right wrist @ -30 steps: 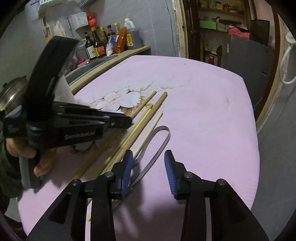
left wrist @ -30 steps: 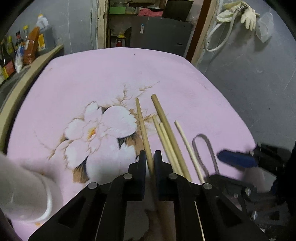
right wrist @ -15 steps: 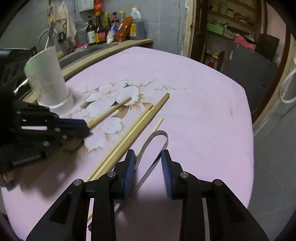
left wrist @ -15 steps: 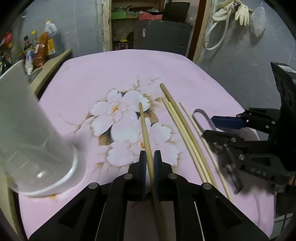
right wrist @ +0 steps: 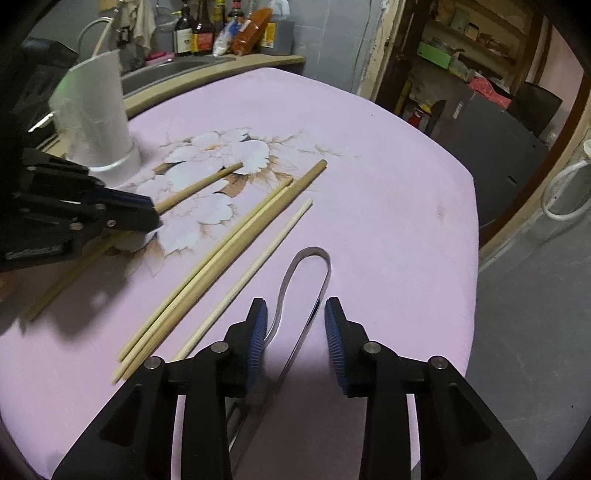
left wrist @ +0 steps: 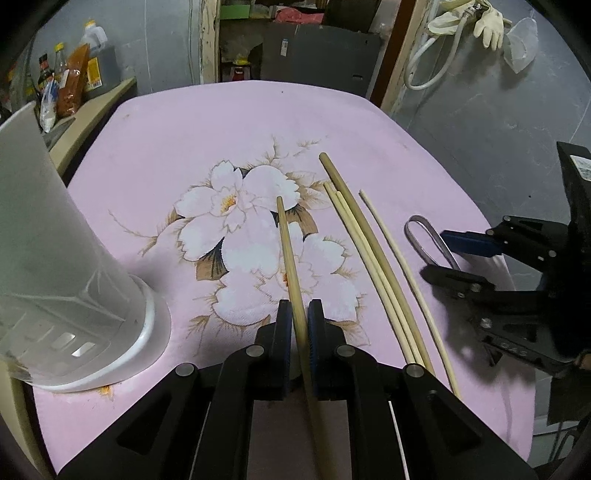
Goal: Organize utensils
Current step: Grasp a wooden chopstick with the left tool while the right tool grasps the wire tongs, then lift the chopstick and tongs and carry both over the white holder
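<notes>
The left gripper [left wrist: 299, 325], clamped on a chopstick [left wrist: 290, 254], has lifted it toward the holder [left wrist: 74, 295] at the table's near left, while the right gripper [right wrist: 295, 332] has reopened around the tongs [right wrist: 306, 280].

1. The white holder [left wrist: 55, 280] is running off the left wrist view's left edge, its rim and mouth unseen.
2. The held chopstick [left wrist: 290, 258] is passing between the left gripper [left wrist: 298, 317] fingers, its near end disappearing under the black body.
3. The metal tongs [right wrist: 306, 280] are vanishing beneath the right gripper [right wrist: 295, 325]; their tips cannot be made out.
4. The bottles [right wrist: 207, 33] on the far counter are appearing too small for reading labels.
</notes>
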The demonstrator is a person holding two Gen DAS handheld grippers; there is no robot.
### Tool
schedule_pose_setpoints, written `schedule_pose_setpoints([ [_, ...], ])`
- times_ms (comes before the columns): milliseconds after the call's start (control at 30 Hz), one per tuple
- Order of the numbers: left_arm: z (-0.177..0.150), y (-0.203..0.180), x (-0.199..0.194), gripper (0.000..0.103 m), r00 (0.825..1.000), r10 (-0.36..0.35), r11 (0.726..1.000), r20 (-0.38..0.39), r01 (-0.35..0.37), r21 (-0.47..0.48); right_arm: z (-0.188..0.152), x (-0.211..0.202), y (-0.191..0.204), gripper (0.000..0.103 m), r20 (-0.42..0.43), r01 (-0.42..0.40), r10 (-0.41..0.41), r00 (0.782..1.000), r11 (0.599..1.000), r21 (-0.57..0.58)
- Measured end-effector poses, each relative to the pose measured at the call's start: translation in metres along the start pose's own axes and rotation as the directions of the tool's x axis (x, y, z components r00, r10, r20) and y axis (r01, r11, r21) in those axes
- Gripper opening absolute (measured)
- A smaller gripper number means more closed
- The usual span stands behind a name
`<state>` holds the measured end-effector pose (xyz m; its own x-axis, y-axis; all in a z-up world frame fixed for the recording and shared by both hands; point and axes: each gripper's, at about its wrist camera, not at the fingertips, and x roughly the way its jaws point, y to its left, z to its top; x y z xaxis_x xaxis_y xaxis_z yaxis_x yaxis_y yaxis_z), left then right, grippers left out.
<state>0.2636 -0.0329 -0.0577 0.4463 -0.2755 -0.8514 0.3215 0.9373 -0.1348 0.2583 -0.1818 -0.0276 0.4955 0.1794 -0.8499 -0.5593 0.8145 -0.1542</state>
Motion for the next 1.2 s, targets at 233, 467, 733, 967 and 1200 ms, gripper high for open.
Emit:
schedule_pose_setpoints([
  [233,0.009,-0.006,0.006,0.008,0.998,0.034,0.999,-0.054,-0.033,0.015,-0.001,0.003,-0.007,0.028,0.032,0.005,-0.008,0.999,0.997,0.075],
  [467,-0.001,-0.005,-0.002,0.004,1.0,0.028,0.999,-0.006,-0.028,-0.015,-0.018,-0.017,-0.042,0.022,0.147,-0.191,0.148,0.978,0.921,0.341],
  [733,-0.029,-0.011,-0.036,0.004,0.99,-0.031,0.997,0.14,0.04,-0.06,-0.047,-0.064,-0.02,0.022,0.391,-0.255,0.128,0.911,0.921,0.293],
  [967,-0.049,-0.025,-0.084,0.004,0.9,0.027,0.998,0.434,0.004,-0.07,-0.059,-0.102,0.012,0.022,0.573,-0.16,0.021,0.819,0.968,0.192],
  [1200,-0.059,-0.014,-0.13,0.004,0.775,0.082,0.992,0.627,-0.004,-0.124,-0.044,-0.132,0.033,0.021,0.707,-0.122,-0.039,0.706,0.977,0.175],
])
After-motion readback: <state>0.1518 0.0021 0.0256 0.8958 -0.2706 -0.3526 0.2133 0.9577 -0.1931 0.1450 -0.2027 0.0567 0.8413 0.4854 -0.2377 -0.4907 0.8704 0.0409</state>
